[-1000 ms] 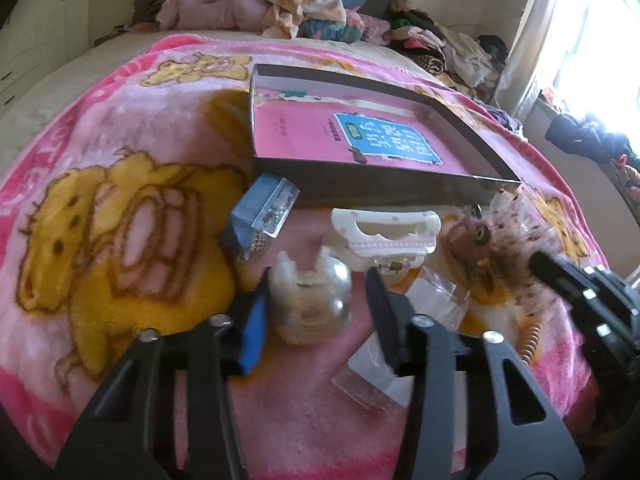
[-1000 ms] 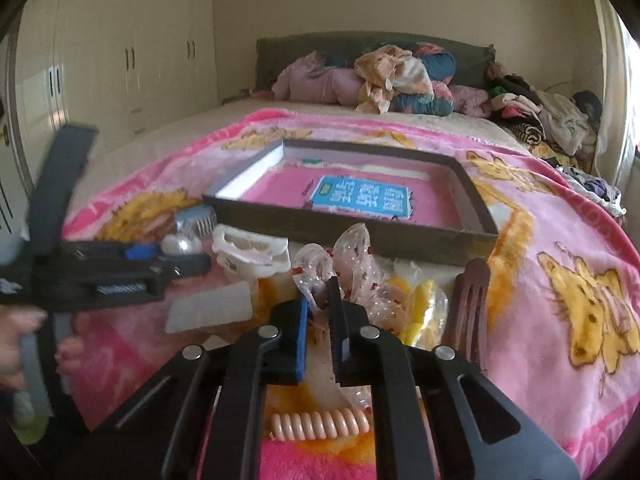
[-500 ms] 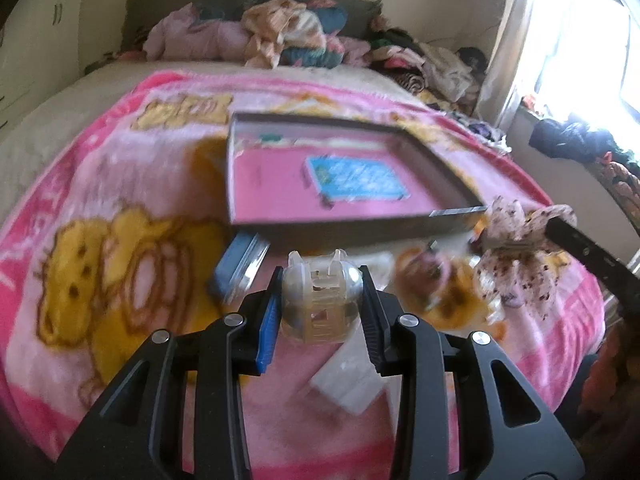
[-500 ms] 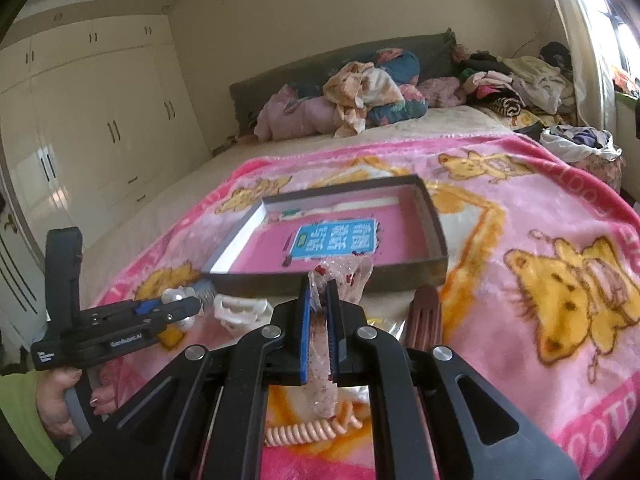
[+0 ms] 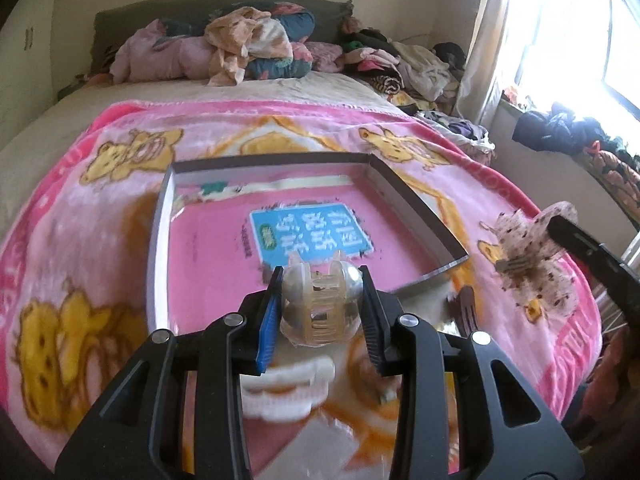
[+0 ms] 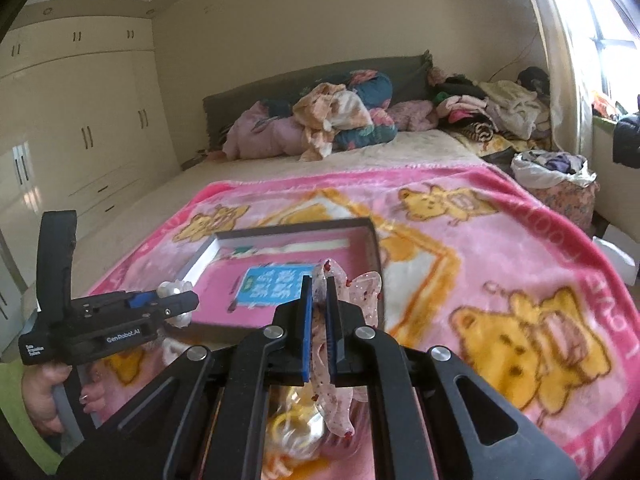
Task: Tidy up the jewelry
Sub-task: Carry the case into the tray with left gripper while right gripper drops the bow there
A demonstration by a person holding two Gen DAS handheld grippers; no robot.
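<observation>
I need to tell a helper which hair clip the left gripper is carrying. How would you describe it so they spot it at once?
Find the pink bear blanket on the bed, then the shallow open box with a pink floor on it. Over the box's near edge, the left gripper is shut on a clear, rounded claw clip. Unlike the white claw clip lying below and the spotted fabric bow, it is see-through.

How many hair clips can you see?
3. A clear clip in the left gripper, a bow clip in the right gripper, a white clip on the blanket. More may be hidden.
</observation>
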